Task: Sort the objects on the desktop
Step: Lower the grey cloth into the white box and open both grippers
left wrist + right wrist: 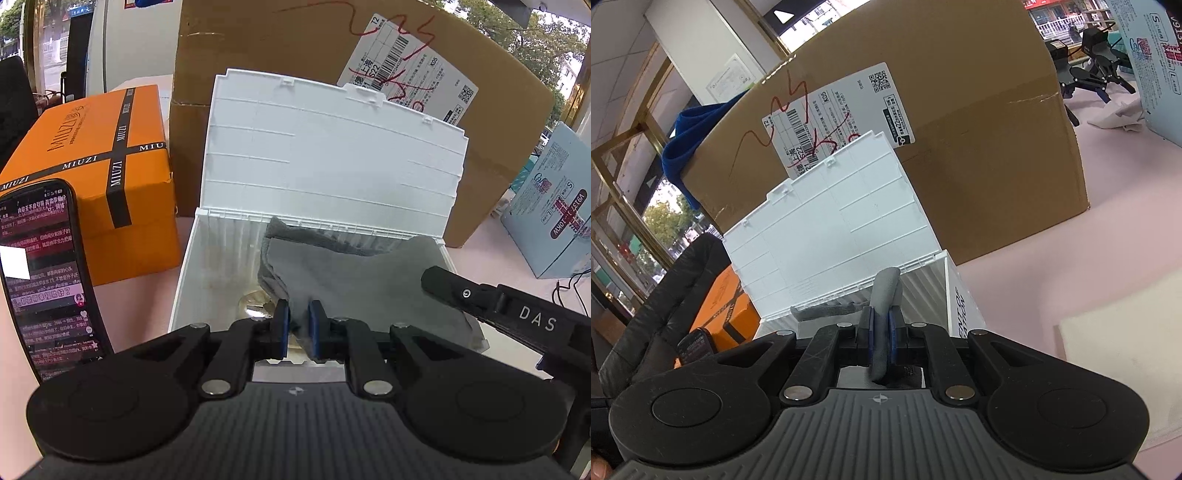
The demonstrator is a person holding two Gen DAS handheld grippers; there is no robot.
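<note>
Nearest, in the left wrist view, the left gripper (299, 325) has its jaws clamped on a fold of the grey cloth (362, 280). From those jaws the cloth spreads toward 1 o'clock, across the open mouth of the white bin (184, 280) and over its right rim. In the right wrist view the right gripper (881, 332) has its jaws closed on a narrow roll of the same cloth (886, 291), whose long axis runs straight up the frame toward 12 o'clock, along the fingers. Both grippers thus hold the cloth; neither is clearly nearer the bin. The judgement is that the cloth must sink straight down between the bin walls. Behind the bin its lid (332, 147) stands open, leaning on a carton (229, 44). At 10 o'clock on the pink table (1126, 221) sits an orange box (92, 158); a phone (48, 280) stands at 9 o'clock.
</note>
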